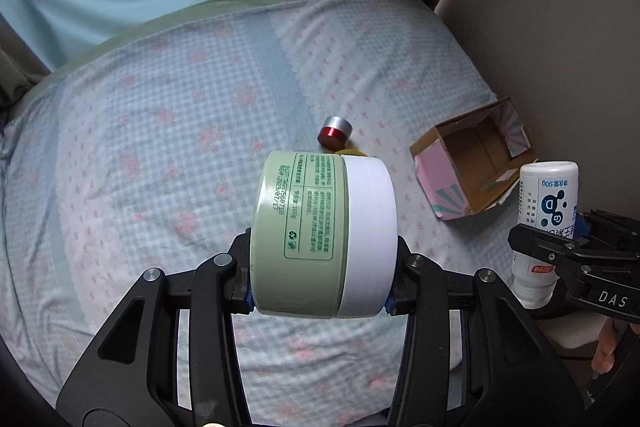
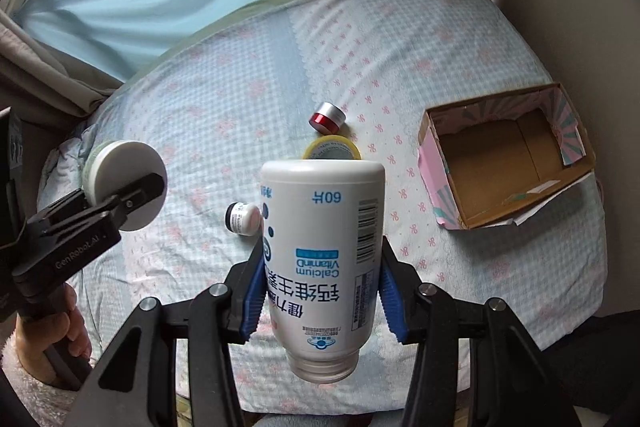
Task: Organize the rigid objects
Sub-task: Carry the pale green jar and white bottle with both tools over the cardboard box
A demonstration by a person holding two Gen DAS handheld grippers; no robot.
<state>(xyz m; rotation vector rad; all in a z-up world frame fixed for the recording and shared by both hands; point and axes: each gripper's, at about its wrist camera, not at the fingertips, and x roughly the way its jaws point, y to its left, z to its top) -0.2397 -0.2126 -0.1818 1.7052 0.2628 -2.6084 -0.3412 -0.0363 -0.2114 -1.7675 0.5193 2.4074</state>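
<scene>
Right wrist view: yellow tape roll (image 2: 331, 149) and red-silver cap (image 2: 328, 121) are seen beyond the calcium bottle (image 2: 324, 259), clamped inverted by right gripper (image 2: 322, 291); green jar (image 1: 320, 235) is pinched sideways by left gripper (image 1: 320, 291).

The cardboard box (image 2: 508, 163) lies open-topped beside bare bedsheet (image 2: 460, 259); small jars (image 2: 328, 117) cluster mid-bed.

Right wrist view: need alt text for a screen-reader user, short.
The right gripper clamps a white calcium bottle upside down above a checked bedsheet. An empty open cardboard box sits to the right, three small items lie loose mid-bed, and the left gripper holds a white-lidded jar at left.
</scene>
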